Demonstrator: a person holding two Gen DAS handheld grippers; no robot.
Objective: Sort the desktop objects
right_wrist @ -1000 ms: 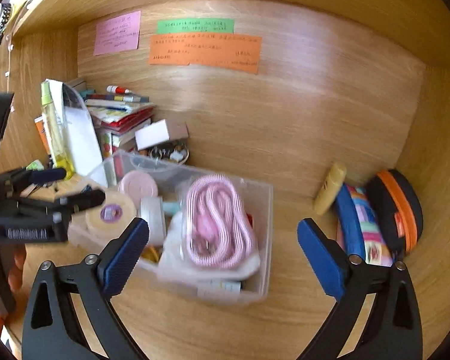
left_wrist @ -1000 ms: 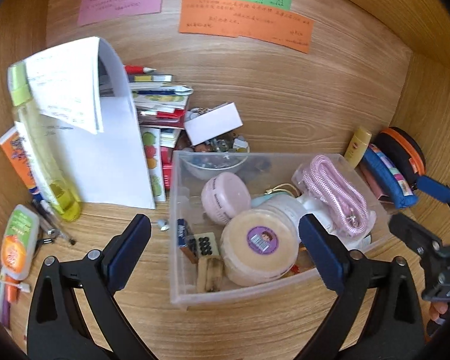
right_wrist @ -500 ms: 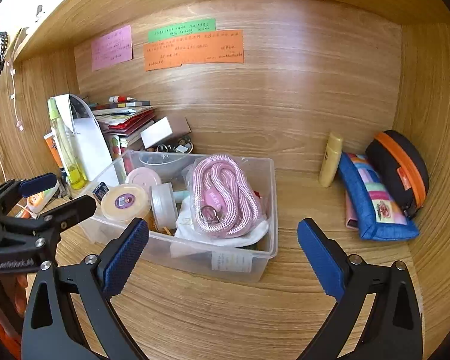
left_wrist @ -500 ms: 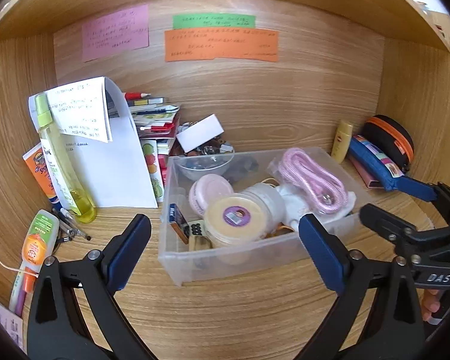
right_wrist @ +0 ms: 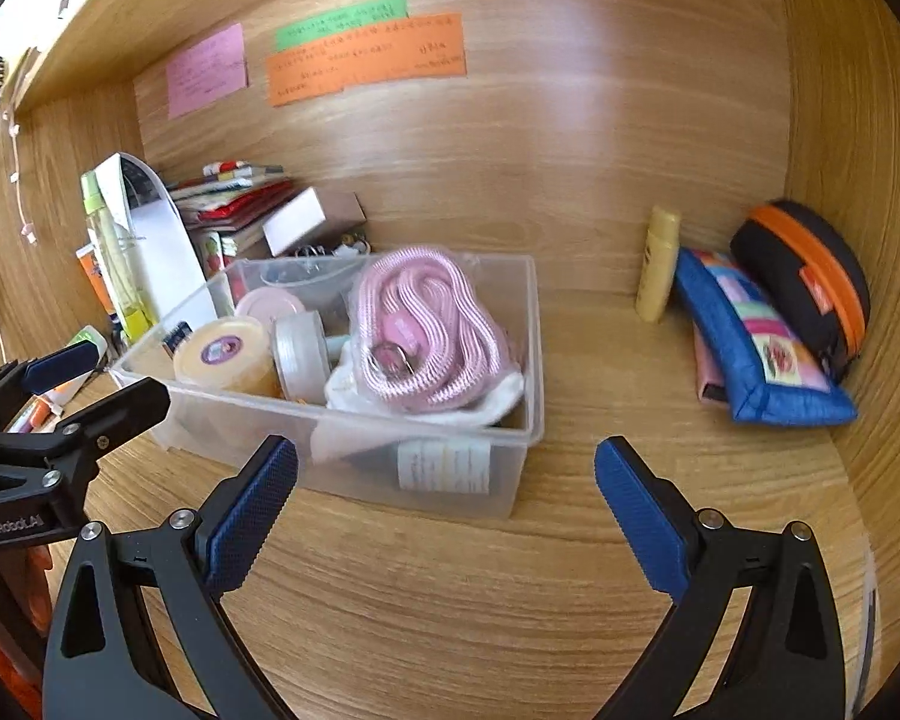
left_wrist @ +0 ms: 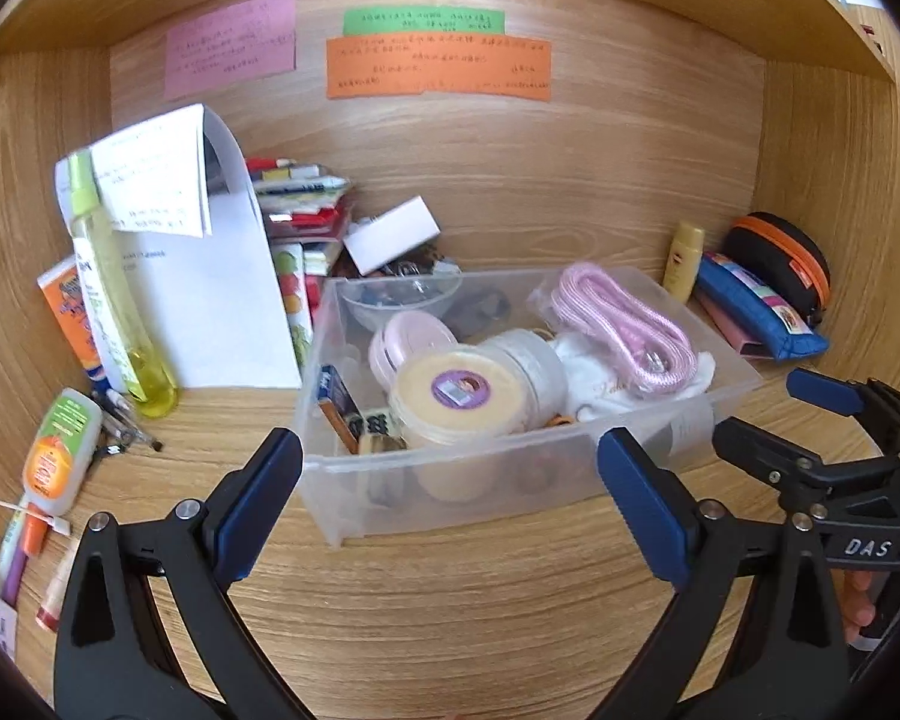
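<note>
A clear plastic bin (left_wrist: 450, 483) (right_wrist: 354, 426) stands on the wooden desk in a cubby. It holds a pink coiled cord (left_wrist: 621, 318) (right_wrist: 423, 336), a yellow round tub (left_wrist: 456, 396) (right_wrist: 222, 354), a pink round case (left_wrist: 411, 336) and small items. My left gripper (left_wrist: 450, 504) is open and empty, just in front of the bin. My right gripper (right_wrist: 447, 504) is open and empty, before the bin's right end; it also shows in the left wrist view (left_wrist: 810, 420).
At left stand a yellow spray bottle (left_wrist: 114, 300), folded white paper (left_wrist: 210, 276), an orange tube (left_wrist: 66, 306), stacked books (left_wrist: 306, 210), a white box (left_wrist: 393, 234), pens and a glue bottle (left_wrist: 54, 450). At right lie a yellow tube (right_wrist: 660, 264), a blue pouch (right_wrist: 756, 348) and a black-orange case (right_wrist: 810, 276).
Both grippers have pulled back from the bin, which now sits farther off in both views. Both stay open and empty.
</note>
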